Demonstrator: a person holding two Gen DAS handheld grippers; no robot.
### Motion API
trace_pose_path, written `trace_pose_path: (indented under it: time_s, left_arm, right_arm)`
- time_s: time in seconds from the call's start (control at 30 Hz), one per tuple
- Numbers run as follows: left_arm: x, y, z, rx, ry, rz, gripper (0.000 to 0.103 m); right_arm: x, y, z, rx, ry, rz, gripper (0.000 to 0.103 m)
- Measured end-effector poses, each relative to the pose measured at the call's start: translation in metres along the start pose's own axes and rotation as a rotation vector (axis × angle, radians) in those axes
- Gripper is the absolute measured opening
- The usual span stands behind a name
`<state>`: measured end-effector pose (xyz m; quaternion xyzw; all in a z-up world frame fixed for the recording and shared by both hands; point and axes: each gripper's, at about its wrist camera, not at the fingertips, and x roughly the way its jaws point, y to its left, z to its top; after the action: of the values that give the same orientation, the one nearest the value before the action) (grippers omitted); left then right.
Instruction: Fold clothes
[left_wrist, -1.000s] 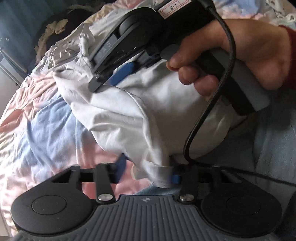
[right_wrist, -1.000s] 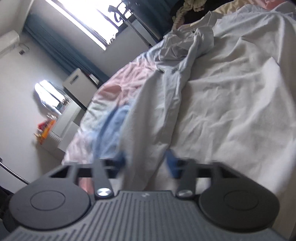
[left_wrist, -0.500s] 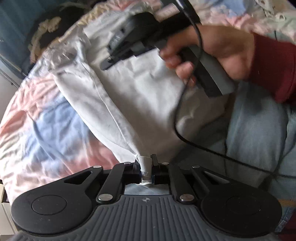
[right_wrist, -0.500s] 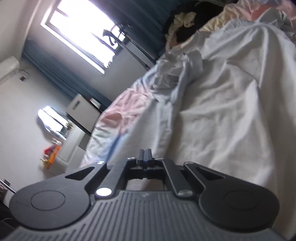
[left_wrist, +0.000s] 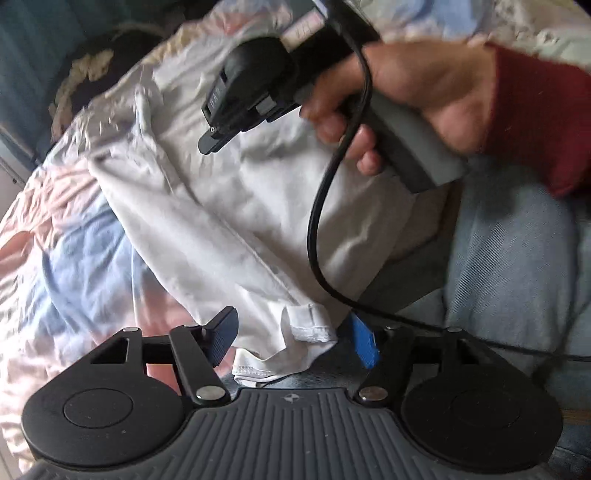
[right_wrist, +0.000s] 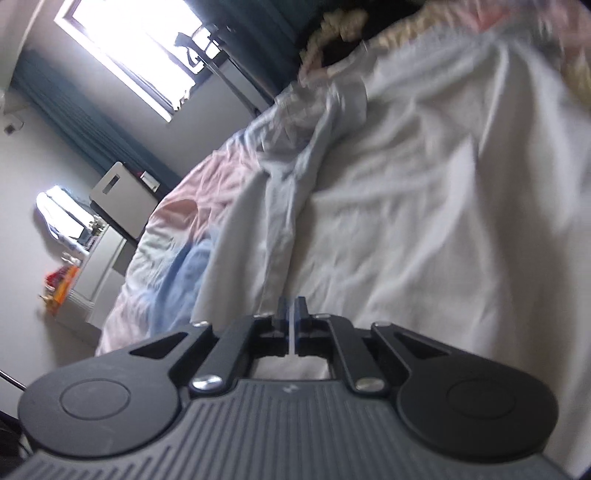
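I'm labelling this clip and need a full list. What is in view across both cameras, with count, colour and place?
white garment: one, white, spread on the bed, cuff lying between the left gripper's open fingers
bedsheet: one, pink and blue patches, under the garment
dark item with cream trim: one, at the far end of the bed; too blurred to name
window: one, bright, on the far wall
curtains: dark blue, beside the window
cabinet: one, white, by the wall
cable: one, black, hanging from the right gripper
left gripper: open
right gripper: shut, a thin white layer in the slit between its fingers
hand: one, red sleeve, holding the right gripper's handle
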<state>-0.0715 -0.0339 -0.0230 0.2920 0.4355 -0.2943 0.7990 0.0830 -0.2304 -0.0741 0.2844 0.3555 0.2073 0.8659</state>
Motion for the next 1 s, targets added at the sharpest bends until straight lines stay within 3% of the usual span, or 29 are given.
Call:
trace_pose_path:
  time_s: [0.1, 0.3, 0.5, 0.7, 0.87, 1.0]
  left_arm:
    - [-0.02, 0.005, -0.003, -0.037, -0.076, 0.011, 0.075]
    - [-0.036, 0.029, 0.002, -0.165, -0.265, 0.08, 0.075]
    - [-0.015, 0.066, 0.047, -0.346, -0.43, 0.089, 0.078]
    - [0.016, 0.094, 0.105, -0.463, -0.572, 0.089, 0.081]
    - [0.054, 0.111, 0.129, -0.515, -0.57, 0.161, 0.081]
    - [0.072, 0.122, 0.125, -0.581, -0.555, 0.177, 0.081]
  right_arm:
    - [-0.021, 0.007, 0.009, -0.057, -0.071, -0.009, 0.005]
    - [-0.064, 0.021, 0.027, -0.172, -0.213, -0.028, 0.006]
    - [-0.101, 0.02, 0.029, -0.225, -0.317, -0.074, 0.006]
    - [-0.11, 0.005, 0.025, -0.198, -0.366, -0.147, 0.008]
    - [-0.105, 0.002, 0.022, -0.235, -0.418, -0.217, 0.008]
    - [-0.095, -0.005, 0.021, -0.222, -0.409, -0.238, 0.008]
